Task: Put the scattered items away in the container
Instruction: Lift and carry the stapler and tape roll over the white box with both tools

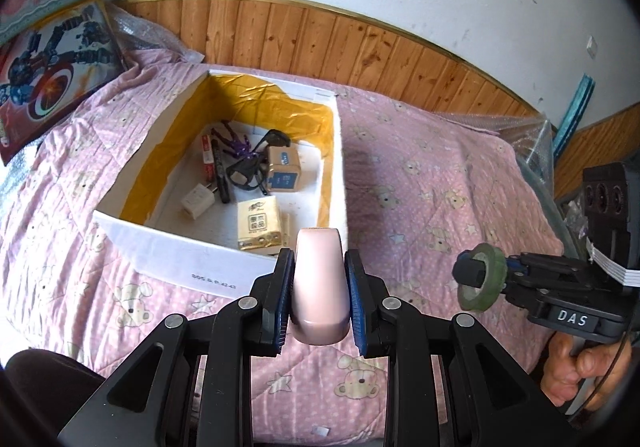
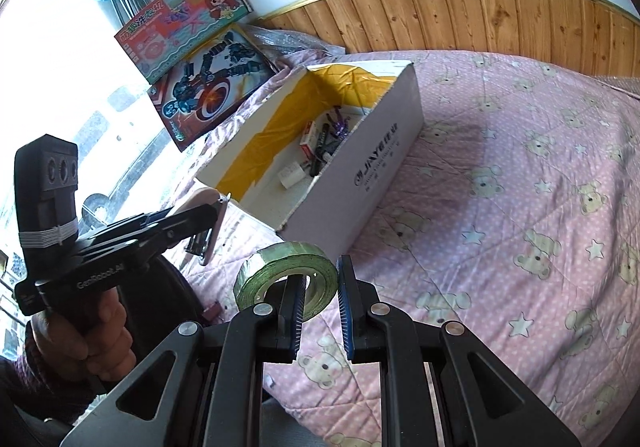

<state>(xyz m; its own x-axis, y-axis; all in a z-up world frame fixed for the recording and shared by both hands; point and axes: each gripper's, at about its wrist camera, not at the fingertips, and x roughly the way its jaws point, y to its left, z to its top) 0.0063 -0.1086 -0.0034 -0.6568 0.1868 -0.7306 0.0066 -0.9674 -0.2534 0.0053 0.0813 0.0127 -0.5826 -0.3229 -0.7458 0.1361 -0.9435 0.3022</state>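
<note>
My left gripper (image 1: 318,267) is shut on a pale pink smooth item (image 1: 320,287), held just in front of the near wall of a white cardboard box (image 1: 180,247) lined with yellow. Inside the box lie a tissue pack (image 1: 258,223), a white charger (image 1: 196,203), a purple spider toy (image 1: 236,145), black glasses (image 1: 248,167) and a tan carton (image 1: 284,169). My right gripper (image 2: 320,279) is shut on the wall of a green tape roll (image 2: 272,259), one finger through its hole, above the quilt to the right of the box (image 2: 380,167). The left gripper (image 2: 212,223) shows at that view's left.
A pink bear-print quilt (image 1: 420,187) covers the bed. Two toy boxes (image 1: 52,59) lean against the wall to the box's left. Wood panelling (image 1: 360,47) runs behind, with bubble wrap (image 1: 520,131) at the right corner. A person's hand (image 1: 576,371) grips the right handle.
</note>
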